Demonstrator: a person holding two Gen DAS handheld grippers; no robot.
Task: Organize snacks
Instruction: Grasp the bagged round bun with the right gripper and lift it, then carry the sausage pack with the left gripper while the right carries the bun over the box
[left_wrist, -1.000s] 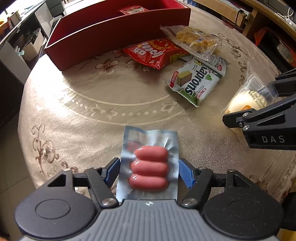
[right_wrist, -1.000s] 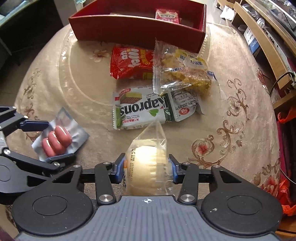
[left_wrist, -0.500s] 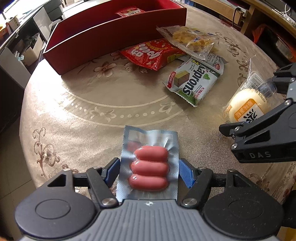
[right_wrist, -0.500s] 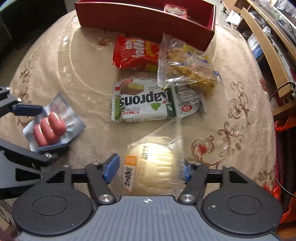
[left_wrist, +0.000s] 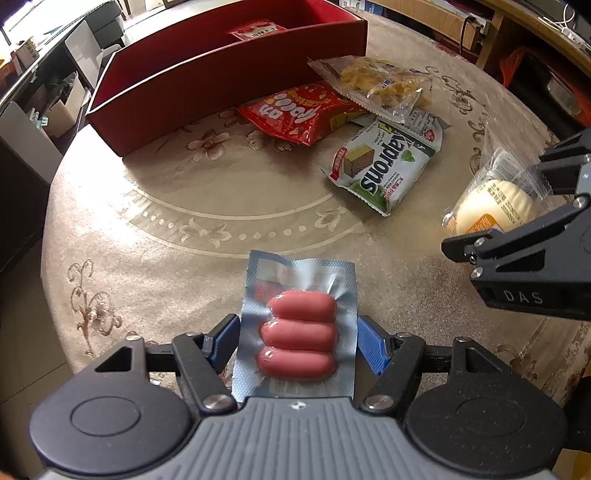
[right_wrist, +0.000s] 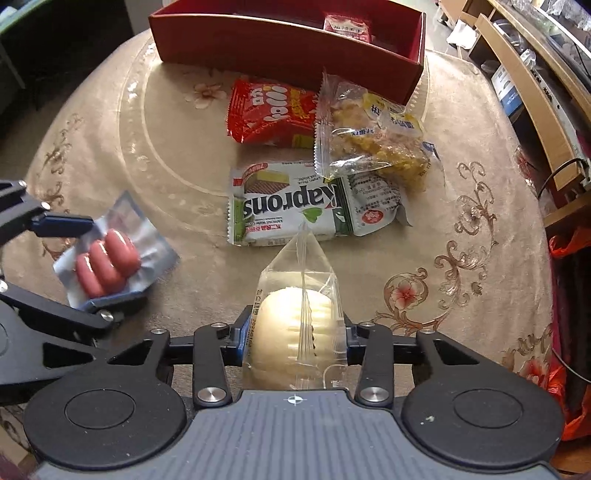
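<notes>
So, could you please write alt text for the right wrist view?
The right gripper holds a bagged pale bun above a beige table. Ahead lie three snack packets and a red box; the left gripper holds a sausage pack.

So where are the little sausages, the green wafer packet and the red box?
sausage pack (left_wrist: 297, 334), left wrist view, on the middle sausage.
Kaprons wafer packet (right_wrist: 291, 203), right wrist view, on the printed brand name.
red box (left_wrist: 221, 77), left wrist view, on its near outer wall.

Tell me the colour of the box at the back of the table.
Dark red box, clearest in the left wrist view.
</notes>
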